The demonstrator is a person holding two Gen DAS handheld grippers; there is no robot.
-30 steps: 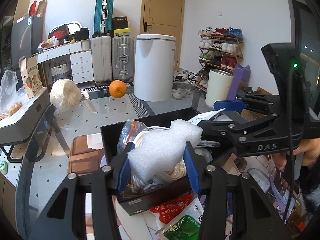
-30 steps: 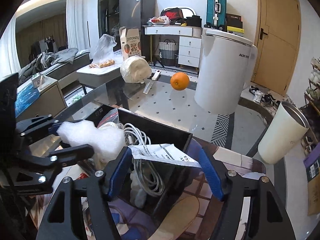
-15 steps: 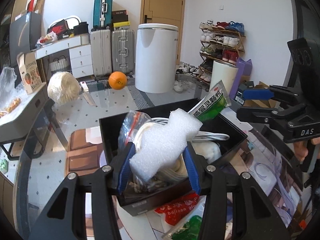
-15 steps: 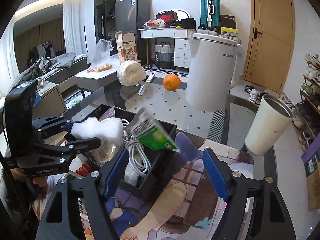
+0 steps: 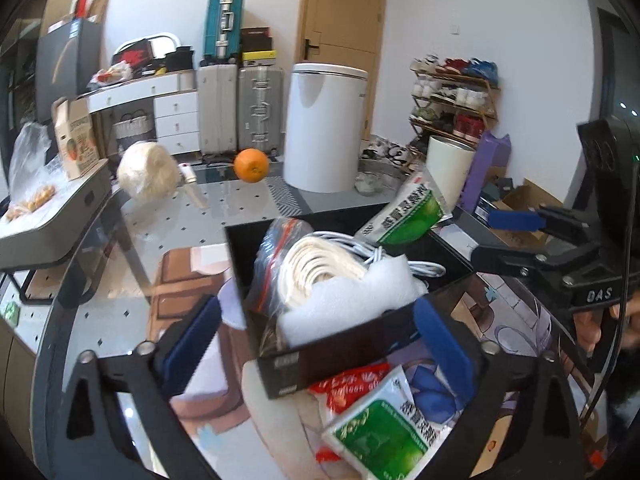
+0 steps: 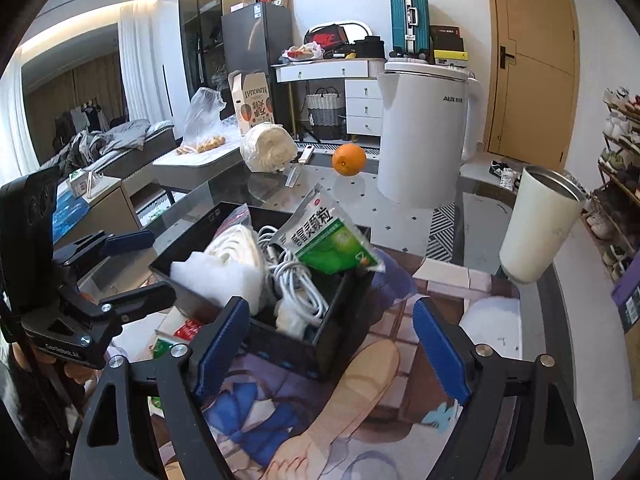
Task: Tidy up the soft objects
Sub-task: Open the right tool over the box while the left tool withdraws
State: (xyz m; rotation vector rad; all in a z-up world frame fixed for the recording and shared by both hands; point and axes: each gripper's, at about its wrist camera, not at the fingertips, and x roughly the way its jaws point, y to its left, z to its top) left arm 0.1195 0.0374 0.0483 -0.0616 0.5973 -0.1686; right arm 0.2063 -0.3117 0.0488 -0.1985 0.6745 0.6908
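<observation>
A black box (image 5: 332, 344) (image 6: 340, 312) on the glass table holds a white foam piece (image 5: 340, 304) (image 6: 216, 276), a white rope coil (image 5: 316, 264), a white cable (image 6: 296, 284) and a green-and-white sachet (image 5: 408, 212) (image 6: 328, 236) leaning on its far rim. My left gripper (image 5: 320, 336) is open and empty, its fingers either side of the box's near end. My right gripper (image 6: 332, 340) is open and empty, just in front of the box.
A red packet (image 5: 352, 384) and a green sachet (image 5: 380, 436) lie on the printed mat (image 6: 360, 400) by the box. Farther back stand an orange (image 5: 251, 165), a white yarn ball (image 5: 148, 172), a white bin (image 5: 324, 128) and a white cup (image 6: 540, 224).
My left gripper opened and let the foam drop into the box, then drew back. My right gripper released the green sachet onto the box's rim and pulled back.
</observation>
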